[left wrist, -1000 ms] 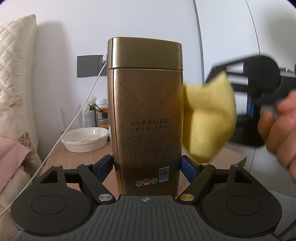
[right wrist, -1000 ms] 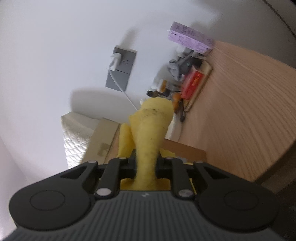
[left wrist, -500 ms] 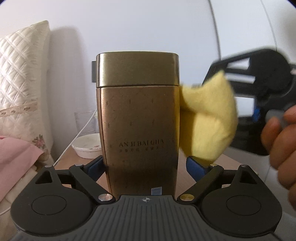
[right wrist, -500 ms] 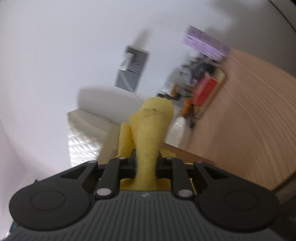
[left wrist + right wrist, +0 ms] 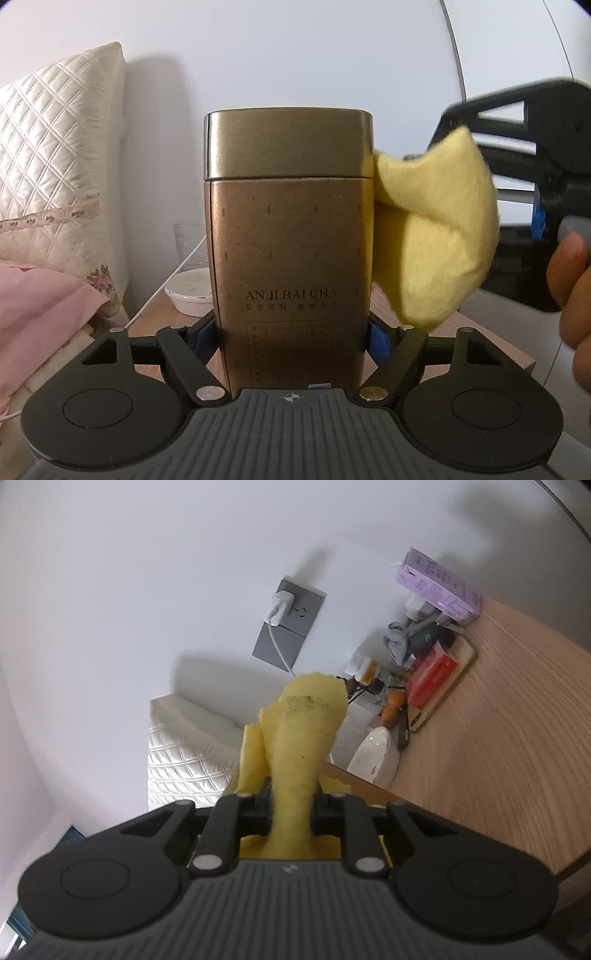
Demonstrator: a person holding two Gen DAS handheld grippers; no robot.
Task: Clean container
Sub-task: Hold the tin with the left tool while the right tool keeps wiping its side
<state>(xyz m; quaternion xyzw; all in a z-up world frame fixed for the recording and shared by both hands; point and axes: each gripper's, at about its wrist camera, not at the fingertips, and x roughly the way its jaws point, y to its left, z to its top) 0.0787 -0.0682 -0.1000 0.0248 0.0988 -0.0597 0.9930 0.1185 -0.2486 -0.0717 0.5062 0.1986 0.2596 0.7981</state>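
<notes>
Centre of left wrist view: gold tea tin (image 5: 290, 236), upright, lid on, clamped low between blue pads (image 5: 377, 338) of left gripper (image 5: 291, 338). Yellow cloth (image 5: 436, 236) at right of frame, touching tin's upper right edge by lid seam. Right gripper (image 5: 291, 806) jaws narrow, pinched on cloth; person's hand (image 5: 572, 295) at far right edge. Bkgd: quilted pillow (image 5: 55, 177) left, white bowl (image 5: 190, 291) on wooden table (image 5: 491, 347) behind tin. Right wrist view: wall socket w/ charger (image 5: 290, 622) upper centre, purple box (image 5: 439, 587) upper right.

Black left tongs (image 5: 291, 334) with blue pads, silver screws, ribbed grey housing.
</notes>
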